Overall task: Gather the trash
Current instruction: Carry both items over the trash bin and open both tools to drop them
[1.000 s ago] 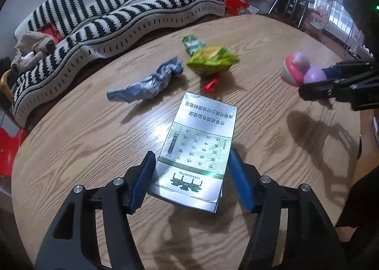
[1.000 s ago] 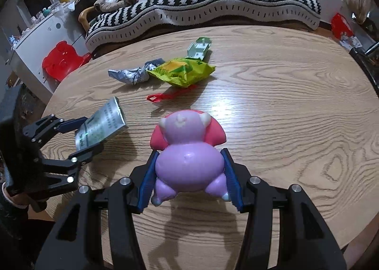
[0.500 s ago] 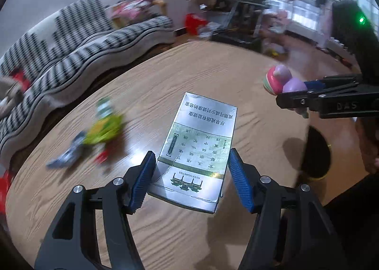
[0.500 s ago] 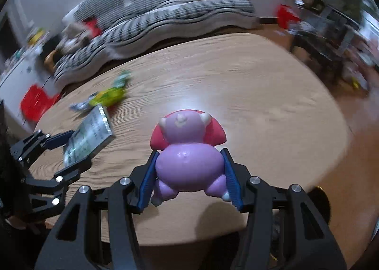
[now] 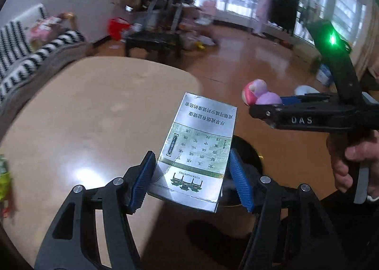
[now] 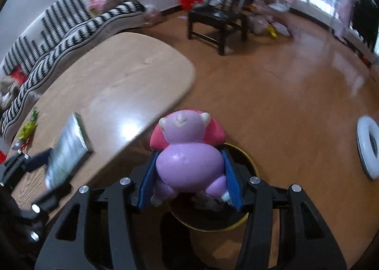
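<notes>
**Meanwhile, both hands full above the bin**

Here the left hand-held gripper pinches a silver cigarette pack over the wooden counter's edge, snack wrappers lying far left. Just beside it, the right hand-held gripper squeezes a pink-and-purple squishy toy above a black, gold-rimmed trash bin on the floor.

Both grippers are built of black plastic frames with silver screws; the left gripper and right gripper carry ribbed blue pads. White "DAS" lettering and a green light are seen on the right one; its bare-skinned hand possibly wears a dark sleeve.
</notes>
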Demonstrator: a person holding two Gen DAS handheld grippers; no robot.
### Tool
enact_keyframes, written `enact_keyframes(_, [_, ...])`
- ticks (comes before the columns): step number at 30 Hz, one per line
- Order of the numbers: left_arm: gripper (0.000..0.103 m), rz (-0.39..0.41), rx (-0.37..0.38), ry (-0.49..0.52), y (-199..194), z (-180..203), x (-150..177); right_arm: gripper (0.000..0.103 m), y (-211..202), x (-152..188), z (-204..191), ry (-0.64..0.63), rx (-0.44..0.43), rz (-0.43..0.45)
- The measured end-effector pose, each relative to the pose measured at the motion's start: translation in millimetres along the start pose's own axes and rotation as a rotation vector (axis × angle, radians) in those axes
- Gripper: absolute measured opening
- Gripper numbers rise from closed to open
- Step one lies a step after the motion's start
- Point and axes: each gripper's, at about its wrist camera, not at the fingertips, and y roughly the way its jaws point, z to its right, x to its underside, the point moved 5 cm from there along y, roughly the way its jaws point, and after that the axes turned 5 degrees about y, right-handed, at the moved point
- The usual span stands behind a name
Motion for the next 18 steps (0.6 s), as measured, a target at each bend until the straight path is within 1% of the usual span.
enact_keyframes(5, [0.062, -0.056, 0.051, 0.064, 37.4, 31.5, 1.4, 0.052, 6.0, 5.5, 37.4, 0.056, 0.038, -0.031])
enact_keyframes(9, [0.062, -0.102, 0.069, 0.079, 61.5, 34.7, 6.8, 0.052, 17.2, 7.7, 52.5, 0.089, 0.031, -0.080])
enact_keyframes(14, [0.062, -0.141, 0.069, 0.074, 76.0, 38.6, 10.8, 0.052, 18.9, 7.5, 46.9, 0.081, 0.020, -0.094])
enact_keyframes(18, [0.062, -0.142, 0.071, 0.071, 78.6, 38.9, 6.5, 0.052, 20.7, 6.7, 41.1, 0.062, 0.018, -0.097])
